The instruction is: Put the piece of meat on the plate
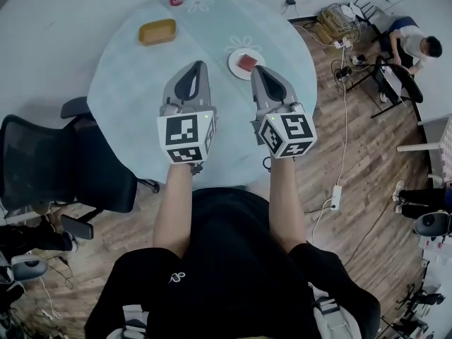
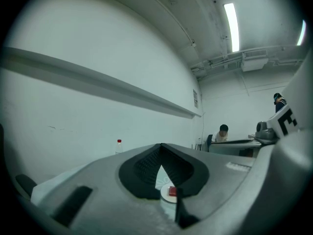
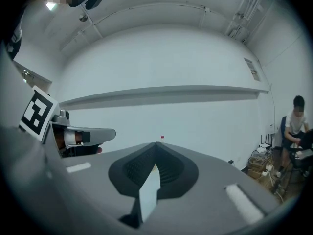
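Two grey moulded claws with ribbed black pads, left gripper and right gripper, were both closed on nothing above one round pale table, one flat red square piece of meat lying on one round white plate just beyond the right gripper's tip.

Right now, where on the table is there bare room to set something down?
Bare: the table's left side, from the yellow tray to the near edge, and the stretch between tray and plate. Crowded: around the plate holding the meat, where the left gripper and right gripper hover.
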